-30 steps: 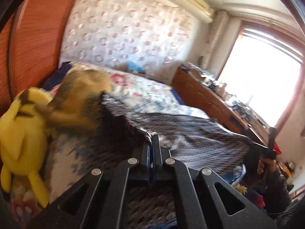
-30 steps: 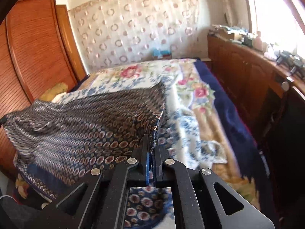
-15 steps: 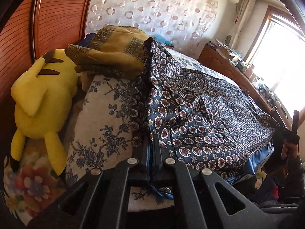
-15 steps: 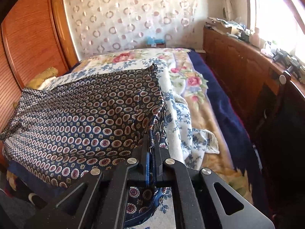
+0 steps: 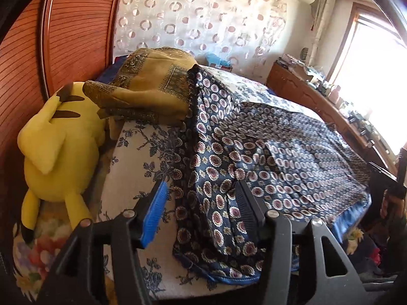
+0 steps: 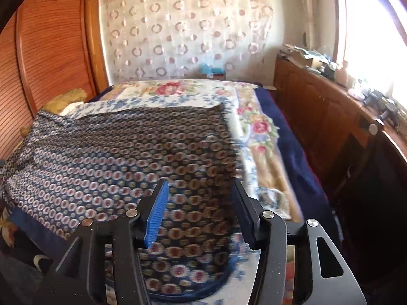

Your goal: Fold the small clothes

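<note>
Both grippers have let go: a second ago each was clamped on a near corner of the patterned garment and the cloth hung stretched above the bed; now it lies spread on the bed, and both sets of jaws have just been opening.

Left gripper (image 5: 201, 213): jaws apart, pads off the cloth, near-left corner of the garment (image 5: 254, 157) lying loose between them.
Right gripper (image 6: 201, 213): jaws apart, near-right part of the garment (image 6: 122, 157) between them, nothing pinched. This view is motion-blurred.

Risks, as judged from this layout:
- The near hem overhangs the bed's near edge in both views. The fabric looks thin and slippery, so its own weight could drag it off the floral bedspread (image 5: 132, 162).
- The far-left corner of the garment rides up against the mustard-coloured patterned cloth (image 5: 150, 86) heaped at that end of the bed. A fold taken from there would come out skewed, or could catch that cloth and pull it along.
- A ridge of slack runs through the garment's left third; folding over it would trap a crease.
- A re-grip on the loose corner may catch the bedspread beneath as well.

Garment: dark navy, repeating red-and-cream medallions, bright blue trim on the near hem, roughly rectangular, mostly flat toward its right side. A yellow plush toy (image 5: 58, 147) lies left of the garment, well apart from it.
</note>
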Tool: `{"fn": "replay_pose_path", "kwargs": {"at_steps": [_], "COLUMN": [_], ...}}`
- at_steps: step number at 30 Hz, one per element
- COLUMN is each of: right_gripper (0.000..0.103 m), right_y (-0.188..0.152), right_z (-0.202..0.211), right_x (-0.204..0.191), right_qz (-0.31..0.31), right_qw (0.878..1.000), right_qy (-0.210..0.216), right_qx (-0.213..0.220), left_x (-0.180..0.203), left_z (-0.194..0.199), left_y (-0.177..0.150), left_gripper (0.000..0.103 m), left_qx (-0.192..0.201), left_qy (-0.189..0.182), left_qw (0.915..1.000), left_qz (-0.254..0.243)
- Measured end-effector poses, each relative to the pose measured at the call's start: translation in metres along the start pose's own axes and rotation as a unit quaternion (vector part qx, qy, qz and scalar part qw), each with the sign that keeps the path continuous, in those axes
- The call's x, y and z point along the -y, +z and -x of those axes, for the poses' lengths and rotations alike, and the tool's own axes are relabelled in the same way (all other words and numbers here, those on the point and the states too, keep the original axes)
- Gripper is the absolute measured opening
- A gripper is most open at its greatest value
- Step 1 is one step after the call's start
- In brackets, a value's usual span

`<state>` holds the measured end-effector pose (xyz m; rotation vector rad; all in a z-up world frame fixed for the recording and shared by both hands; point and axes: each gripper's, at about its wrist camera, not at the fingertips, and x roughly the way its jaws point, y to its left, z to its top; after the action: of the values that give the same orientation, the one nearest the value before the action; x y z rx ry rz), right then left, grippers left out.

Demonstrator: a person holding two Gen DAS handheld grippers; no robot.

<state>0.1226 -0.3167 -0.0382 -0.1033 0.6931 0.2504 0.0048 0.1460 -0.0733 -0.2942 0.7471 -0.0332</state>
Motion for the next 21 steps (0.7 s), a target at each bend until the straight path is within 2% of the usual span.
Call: {"fn": "replay_pose_path", "kwargs": {"at_steps": [8,13,21], "right_gripper": [0.052,0.052,0.054], "right_y": [-0.016,-0.023,-0.036], "right_z": [-0.029,-0.038,-0.047], "right_x": [-0.047,-0.072,-0.082], "right_qz": [0.016,0.037,0.046], "right_qw": [0.998,0.997,0.996], "right_qy": [0.055,0.064,0.061], "right_qx": [-0.027,-0.037,-0.050], "left_x": [-0.002,-0.007,-0.007], "left_z": [-0.012,-0.014,-0.016], "left_y": [-0.007,-0.011,-0.013], "left_gripper": [0.054,0.054,0.054], "left_qx": [-0.012,-0.015,-0.018], "left_qy": [0.021,0.027,0.035], "left_qw": [0.9997,0.9995,0.9992], "left_qz": [0.001,0.006,-0.001]}}
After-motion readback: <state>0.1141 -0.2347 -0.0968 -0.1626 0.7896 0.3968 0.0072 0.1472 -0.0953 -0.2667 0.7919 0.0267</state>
